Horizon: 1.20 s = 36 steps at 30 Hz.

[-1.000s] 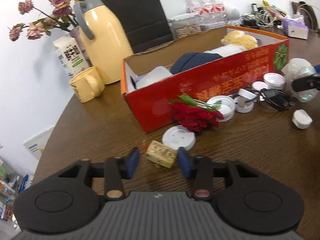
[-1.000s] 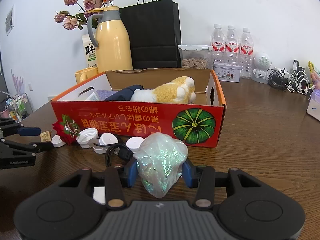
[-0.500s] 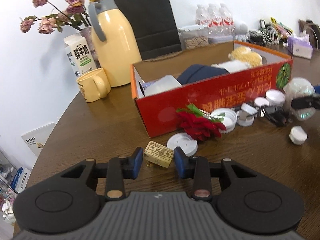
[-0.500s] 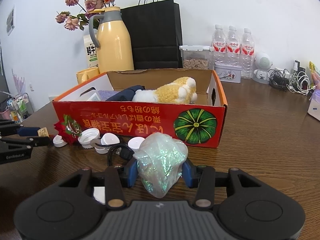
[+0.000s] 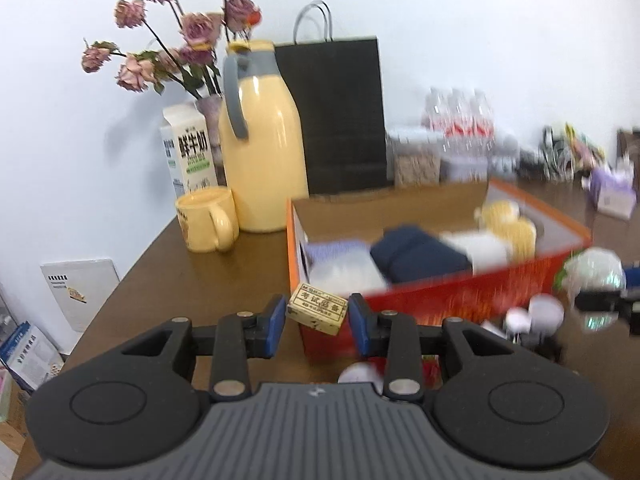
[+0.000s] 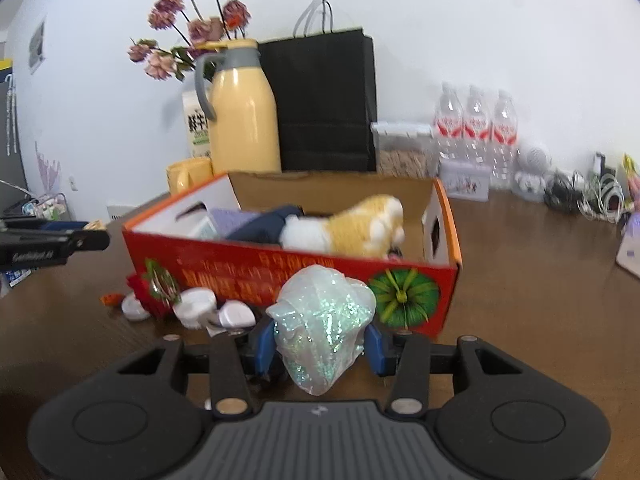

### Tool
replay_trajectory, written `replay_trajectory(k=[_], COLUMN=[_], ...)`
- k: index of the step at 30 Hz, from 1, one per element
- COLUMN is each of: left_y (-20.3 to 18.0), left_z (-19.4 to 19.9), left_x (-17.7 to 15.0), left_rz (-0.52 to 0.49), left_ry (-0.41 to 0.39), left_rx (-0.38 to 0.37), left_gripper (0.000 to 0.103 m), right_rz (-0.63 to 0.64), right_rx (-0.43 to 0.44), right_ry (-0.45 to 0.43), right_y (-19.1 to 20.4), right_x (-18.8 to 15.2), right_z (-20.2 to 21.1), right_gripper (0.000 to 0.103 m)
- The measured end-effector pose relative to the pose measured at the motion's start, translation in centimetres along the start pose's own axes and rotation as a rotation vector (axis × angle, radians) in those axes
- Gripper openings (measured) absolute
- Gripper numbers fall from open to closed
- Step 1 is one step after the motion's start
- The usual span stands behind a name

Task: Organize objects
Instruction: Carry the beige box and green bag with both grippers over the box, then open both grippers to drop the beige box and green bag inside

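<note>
Lifted since the earlier frame off the table, the small eraser block, clamped crookedly in the left gripper, hangs at the red box's left corner and could slip, while the right gripper clenches an iridescent wad.

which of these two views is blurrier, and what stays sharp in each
Left wrist view is blurrier: the red box, water bottles and white caps smear, while the left gripper and its small printed block stay crisp. Right wrist view is milder: glittery wrapped bundle sharp, plush toy slightly soft.
</note>
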<state>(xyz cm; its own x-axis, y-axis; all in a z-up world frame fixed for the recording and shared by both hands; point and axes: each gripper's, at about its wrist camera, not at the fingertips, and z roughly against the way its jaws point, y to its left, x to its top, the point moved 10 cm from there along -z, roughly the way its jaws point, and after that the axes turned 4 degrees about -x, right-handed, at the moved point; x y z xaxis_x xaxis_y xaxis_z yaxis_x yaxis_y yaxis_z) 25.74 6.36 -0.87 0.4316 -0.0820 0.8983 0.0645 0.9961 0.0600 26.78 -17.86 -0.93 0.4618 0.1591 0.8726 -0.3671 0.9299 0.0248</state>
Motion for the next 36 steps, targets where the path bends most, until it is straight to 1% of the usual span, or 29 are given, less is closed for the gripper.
replay_trajectory(k=[6, 13, 19, 23, 29, 32, 34, 36], left_y=[-0.5, -1.9, -2.9, -3.0, -2.6, -2.2, -2.1, -2.2], left_z=[-1.2, -3.5, -5.8, -7.5, -10.4, -12.0, -13.1, -13.7], left_x=[3.3, 6.5, 8.1, 8.7, 8.9, 8.3, 7.6, 7.0], left_rz=[0.045, 0.076, 0.093, 0.117, 0.145, 0.16, 0.171, 0.16], left_ry=[-0.057, -0.094, -0.109, -0.1, -0.07, -0.048, -0.02, 0.002], left_rx=[-0.014, -0.03, -0.036, -0.03, 0.014, 0.04, 0.04, 0.044], left_gripper=[0.035, 0.035, 0.035, 0.035, 0.035, 0.035, 0.035, 0.035], right_rz=[0.022, 0.033, 0.028, 0.024, 0.005, -0.012, -0.016, -0.017], right_rx=[0.008, 0.014, 0.011, 0.006, -0.012, -0.027, -0.036, -0.041], right_ry=[-0.063, -0.116, -0.12, -0.096, -0.049, -0.026, -0.016, -0.008], right_y=[0.9, 1.5, 2.0, 2.4, 2.2, 1.7, 1.3, 1.1], right_x=[3.5, 8.0, 10.5, 11.1, 11.2, 10.9, 10.5, 10.1], right_z=[-0.8, -3.3, -6.3, -8.3, -11.8, -13.5, -14.2, -14.7], right_gripper=[0.044, 0.044, 0.044, 0.044, 0.044, 0.044, 0.044, 0.044])
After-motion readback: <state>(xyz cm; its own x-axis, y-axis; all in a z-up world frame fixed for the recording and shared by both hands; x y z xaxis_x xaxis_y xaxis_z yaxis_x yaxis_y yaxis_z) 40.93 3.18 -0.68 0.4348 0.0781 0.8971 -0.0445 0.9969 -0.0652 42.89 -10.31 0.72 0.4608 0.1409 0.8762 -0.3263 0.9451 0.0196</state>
